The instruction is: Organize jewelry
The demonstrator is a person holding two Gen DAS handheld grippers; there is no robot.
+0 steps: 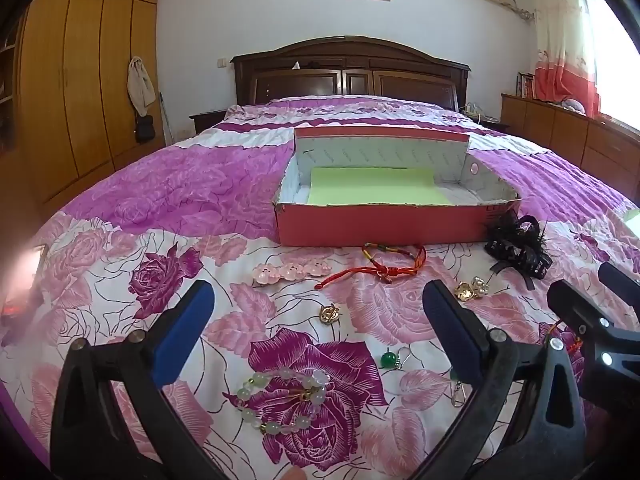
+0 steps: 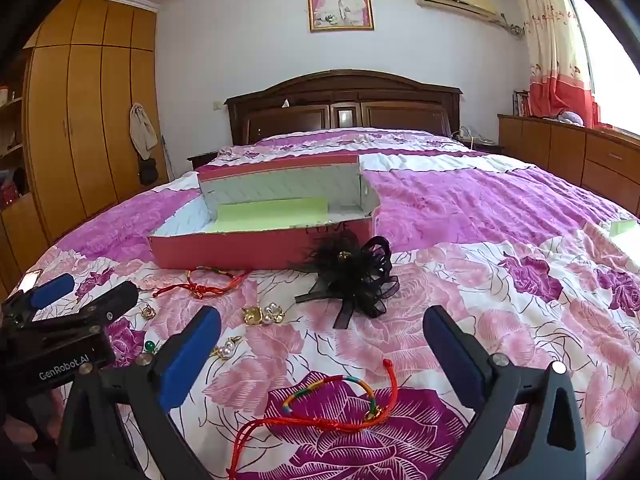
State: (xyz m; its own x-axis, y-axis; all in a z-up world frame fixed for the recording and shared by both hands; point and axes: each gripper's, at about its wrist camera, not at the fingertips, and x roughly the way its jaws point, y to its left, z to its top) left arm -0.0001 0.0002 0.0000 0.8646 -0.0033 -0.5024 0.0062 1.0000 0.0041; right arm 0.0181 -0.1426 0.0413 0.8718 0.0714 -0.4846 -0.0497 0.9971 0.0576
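An open red box (image 1: 380, 226) with a green liner (image 1: 376, 192) sits on the floral bedspread; it also shows in the right wrist view (image 2: 256, 248). My left gripper (image 1: 318, 334) is open above a pale bead bracelet (image 1: 284, 400), a gold charm (image 1: 330, 314) and a green bead earring (image 1: 388, 359). Ahead lie a pink clip (image 1: 292, 272), a red cord bracelet (image 1: 380, 266), gold pearl earrings (image 1: 472, 289) and a black feather hair clip (image 1: 516, 246). My right gripper (image 2: 322, 354) is open over a second red cord bracelet (image 2: 340, 404).
The bed's dark wooden headboard (image 1: 348, 68) is at the far end. A wooden wardrobe (image 1: 80, 80) stands left, a low cabinet (image 1: 580, 132) right. The left gripper's body shows at the left edge of the right wrist view (image 2: 60, 328).
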